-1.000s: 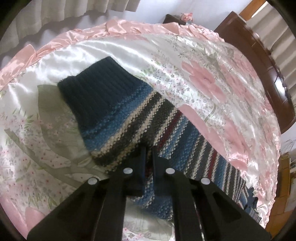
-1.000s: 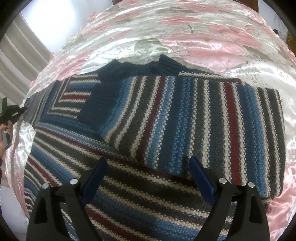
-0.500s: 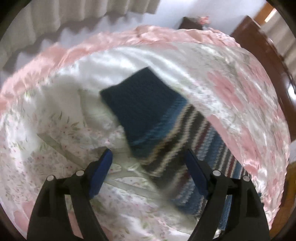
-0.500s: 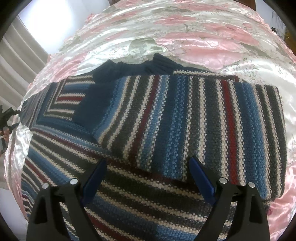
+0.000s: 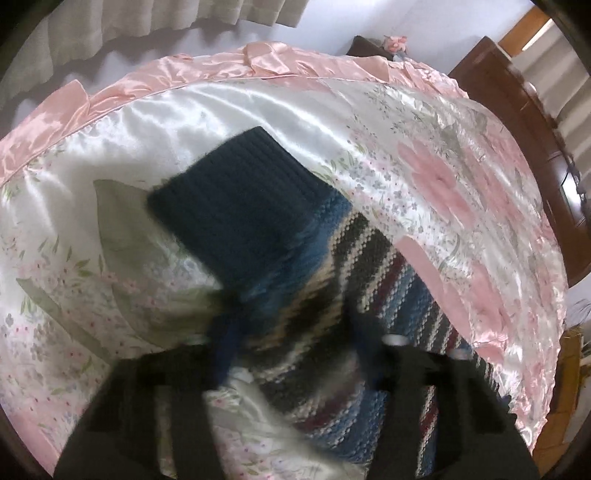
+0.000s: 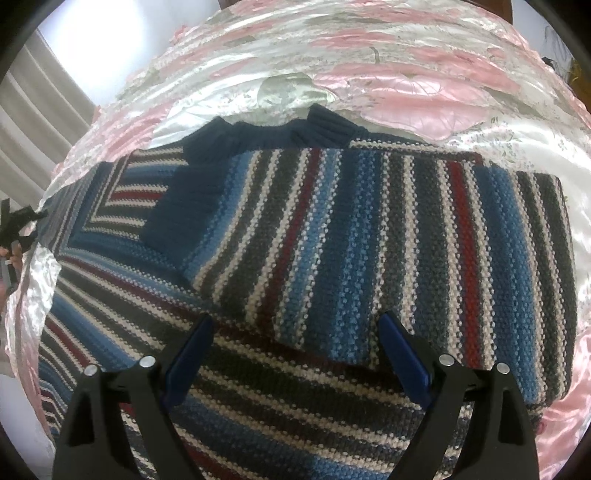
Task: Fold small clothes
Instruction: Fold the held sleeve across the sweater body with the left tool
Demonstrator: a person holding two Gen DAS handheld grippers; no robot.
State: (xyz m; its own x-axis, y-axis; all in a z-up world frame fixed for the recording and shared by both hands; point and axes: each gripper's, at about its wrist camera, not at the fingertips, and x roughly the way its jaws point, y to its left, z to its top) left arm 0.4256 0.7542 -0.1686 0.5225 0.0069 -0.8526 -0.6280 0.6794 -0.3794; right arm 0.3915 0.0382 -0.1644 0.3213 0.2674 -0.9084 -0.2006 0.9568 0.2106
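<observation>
A knit sweater (image 6: 461, 251) striped in blue, grey, white and dark red lies flat on the bed. One sleeve is folded across its body, its navy cuff (image 6: 181, 206) near the navy collar (image 6: 273, 133). My right gripper (image 6: 295, 332) hovers open over the body's lower part, holding nothing. The other sleeve (image 5: 373, 258) stretches out over the bedspread and ends in a navy cuff (image 5: 236, 206). My left gripper (image 5: 295, 343) is blurred and open, its fingers either side of that sleeve just behind the cuff. It also shows small at the far left as the left gripper (image 6: 18, 225).
A satin bedspread (image 5: 258, 107) with pink flowers and a pink border covers the bed. A dark wooden headboard (image 5: 517, 122) runs along the right. Curtains (image 5: 110, 26) and a pale wall stand beyond the bed's far edge.
The left gripper, shut on the sleeve a second ago, opened and drew back, then moved in again with its fingers astride the sleeve. The right gripper stayed open and barely moved.
</observation>
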